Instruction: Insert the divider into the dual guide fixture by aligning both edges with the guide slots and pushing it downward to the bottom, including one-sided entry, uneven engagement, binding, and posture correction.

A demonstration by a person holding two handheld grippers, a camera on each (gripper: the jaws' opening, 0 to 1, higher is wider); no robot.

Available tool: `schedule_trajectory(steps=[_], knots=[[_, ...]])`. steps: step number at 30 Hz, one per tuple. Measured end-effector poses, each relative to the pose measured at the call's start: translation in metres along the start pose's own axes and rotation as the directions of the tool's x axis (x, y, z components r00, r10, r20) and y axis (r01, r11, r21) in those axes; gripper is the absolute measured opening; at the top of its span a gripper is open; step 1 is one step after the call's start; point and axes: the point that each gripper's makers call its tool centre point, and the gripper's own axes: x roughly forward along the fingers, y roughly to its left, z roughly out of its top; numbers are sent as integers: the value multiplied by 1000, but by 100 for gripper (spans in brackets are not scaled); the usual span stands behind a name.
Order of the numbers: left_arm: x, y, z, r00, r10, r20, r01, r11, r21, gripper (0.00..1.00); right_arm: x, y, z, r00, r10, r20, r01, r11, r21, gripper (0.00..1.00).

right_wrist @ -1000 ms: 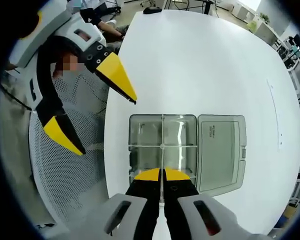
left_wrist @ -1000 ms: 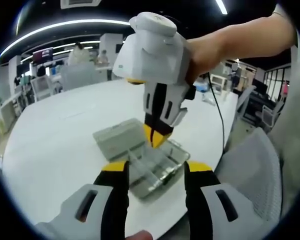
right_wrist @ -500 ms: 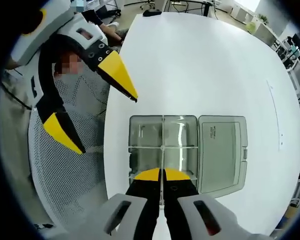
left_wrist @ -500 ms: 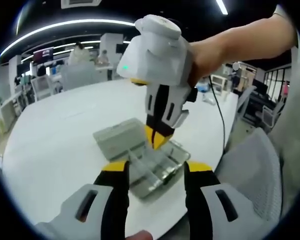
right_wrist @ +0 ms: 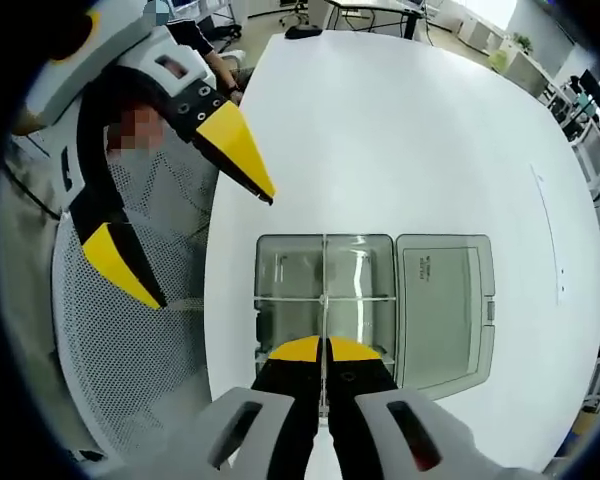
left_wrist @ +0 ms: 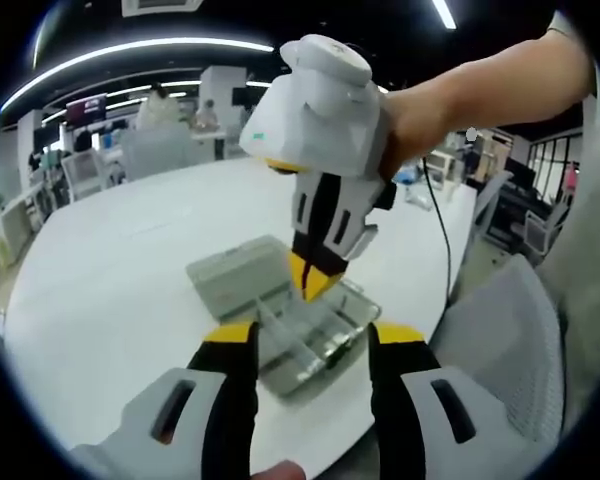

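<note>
The left hand-held gripper [left_wrist: 305,345] rises from the bottom of the left gripper view with its yellow-tipped jaws spread wide and nothing between them, hovering just short of the clear compartment box [left_wrist: 298,335] at lower centre on the white tabletop [left_wrist: 110,270]. Dropping in from the top of this view is the right hand-held gripper [left_wrist: 313,280], held by a hand [left_wrist: 430,100] at upper right, its jaws pressed together right over the box, whose grey lid [left_wrist: 235,272] lies open to the left. Over to the right gripper view: the right hand-held gripper [right_wrist: 323,349] at bottom centre is clenched on the thin clear divider [right_wrist: 324,300], which runs straight up the middle of the box [right_wrist: 325,300] and crosses a second partition at the centre. The lid [right_wrist: 445,305] lies flat to the right, and the left hand-held gripper [right_wrist: 180,200] hangs wide open at upper left, off the tabletop edge. How deep the divider sits is hard to judge. The risk, as I read it: push with a slight tilt and one edge leads, the panel binds, and the light box skids with nothing steadying it.
</note>
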Motion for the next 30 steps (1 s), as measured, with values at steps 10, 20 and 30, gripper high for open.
schedule_trajectory(steps=[10,20,30], knots=[[0,-2,3,1000,1,6,-1,1000,2,42,-5,-1,6,999,-12,40,10,999,41,0],[-1,-5,1,1000,-3,2,3,1000,2,42,0,4,2,997,-14,80,12,1000,24,0],[-1,-6,4,1000,-10,0,10,1000,13,42,-6,3,1,984,-18,175,16,1000,12,0]])
